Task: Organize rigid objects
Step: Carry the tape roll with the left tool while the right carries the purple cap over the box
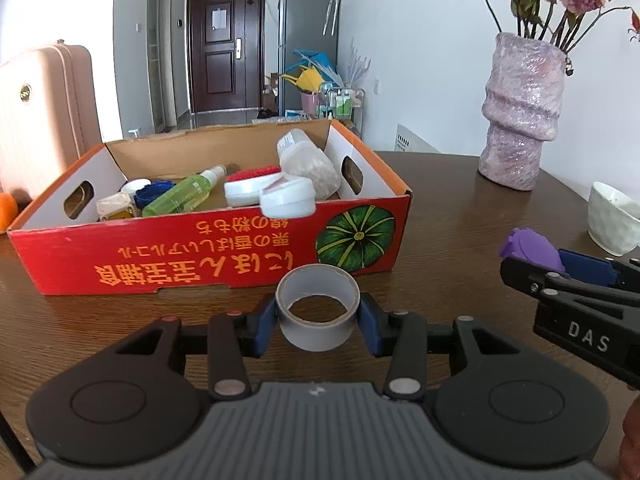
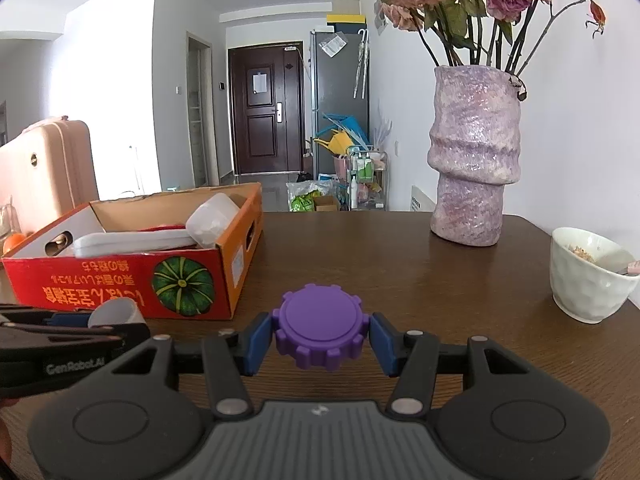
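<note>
My left gripper is shut on a grey roll of tape, held just above the wooden table in front of the red cardboard box. My right gripper is shut on a purple gear-shaped lid, to the right of the box. The box holds a green spray bottle, white jars, a clear container and blue cord. The right gripper with the purple lid shows at the right of the left wrist view; the left gripper and tape show at the left of the right wrist view.
A purple vase with dried roses stands at the back right of the table. A white bowl sits near the right edge. A pink suitcase stands beyond the table at left. An orange lies left of the box.
</note>
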Available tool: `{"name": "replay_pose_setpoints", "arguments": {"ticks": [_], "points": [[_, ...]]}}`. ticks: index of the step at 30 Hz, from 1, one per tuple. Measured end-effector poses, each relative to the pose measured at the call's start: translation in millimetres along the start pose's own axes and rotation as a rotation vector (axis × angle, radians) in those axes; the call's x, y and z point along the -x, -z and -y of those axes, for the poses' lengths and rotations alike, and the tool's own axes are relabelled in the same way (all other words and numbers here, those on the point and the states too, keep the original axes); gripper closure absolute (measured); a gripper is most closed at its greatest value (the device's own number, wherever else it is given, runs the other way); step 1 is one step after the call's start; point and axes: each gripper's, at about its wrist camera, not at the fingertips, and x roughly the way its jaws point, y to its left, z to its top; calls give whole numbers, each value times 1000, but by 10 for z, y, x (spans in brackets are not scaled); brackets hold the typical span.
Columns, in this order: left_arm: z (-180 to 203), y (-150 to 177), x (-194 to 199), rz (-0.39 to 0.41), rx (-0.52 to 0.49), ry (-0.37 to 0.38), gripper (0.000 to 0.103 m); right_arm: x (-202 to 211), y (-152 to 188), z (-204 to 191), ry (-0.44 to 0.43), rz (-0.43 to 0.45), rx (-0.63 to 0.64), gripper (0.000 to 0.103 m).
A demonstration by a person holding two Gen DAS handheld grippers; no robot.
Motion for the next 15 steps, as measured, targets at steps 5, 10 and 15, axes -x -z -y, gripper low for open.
{"name": "replay_pose_setpoints", "arguments": {"ticks": [5,10,15], "points": [[-84,25,153,28,1,1,59,75,5,-72,-5,18,-3,50],[-195,61,298,46,9,-7,59,178,11,-156,-11,41,-11,50],[-355,82,447,64,30,-13,59,279,16,-287,-24,60,-15,50]]}}
